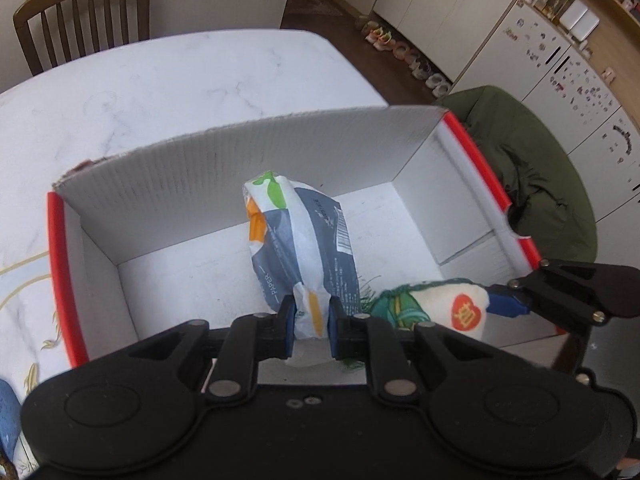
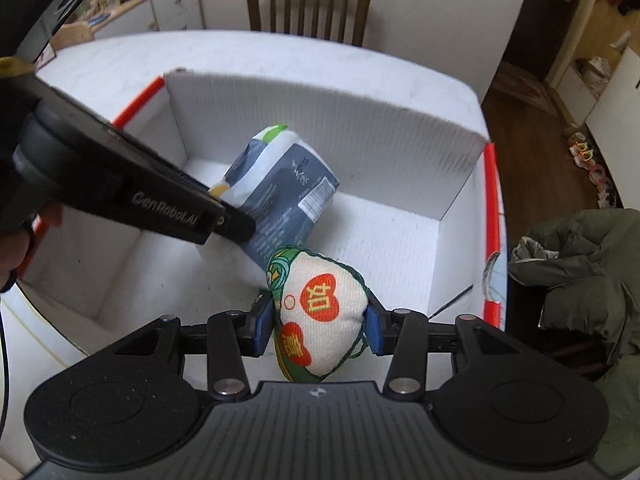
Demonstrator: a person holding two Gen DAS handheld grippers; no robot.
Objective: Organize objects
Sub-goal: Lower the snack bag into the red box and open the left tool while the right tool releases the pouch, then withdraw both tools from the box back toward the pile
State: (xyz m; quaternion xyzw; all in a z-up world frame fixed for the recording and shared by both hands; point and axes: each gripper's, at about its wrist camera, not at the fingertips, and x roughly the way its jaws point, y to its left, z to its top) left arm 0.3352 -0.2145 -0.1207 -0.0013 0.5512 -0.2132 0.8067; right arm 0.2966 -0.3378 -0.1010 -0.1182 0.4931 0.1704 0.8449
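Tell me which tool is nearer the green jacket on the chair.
Right. The right tool, shut on the pouch, sits by the box wall beside the jacket; the left tool holds the tissue pack farther away.

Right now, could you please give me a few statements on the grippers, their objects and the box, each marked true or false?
1. The left gripper is shut on the grey-and-white tissue pack. True.
2. The right gripper is open and holds nothing. False: it clamps the white fabric pouch with red hearts.
3. Both objects are over the white corrugated box with red edges. True.
4. The box stands on a wooden floor. False: on a white marble-pattern table.
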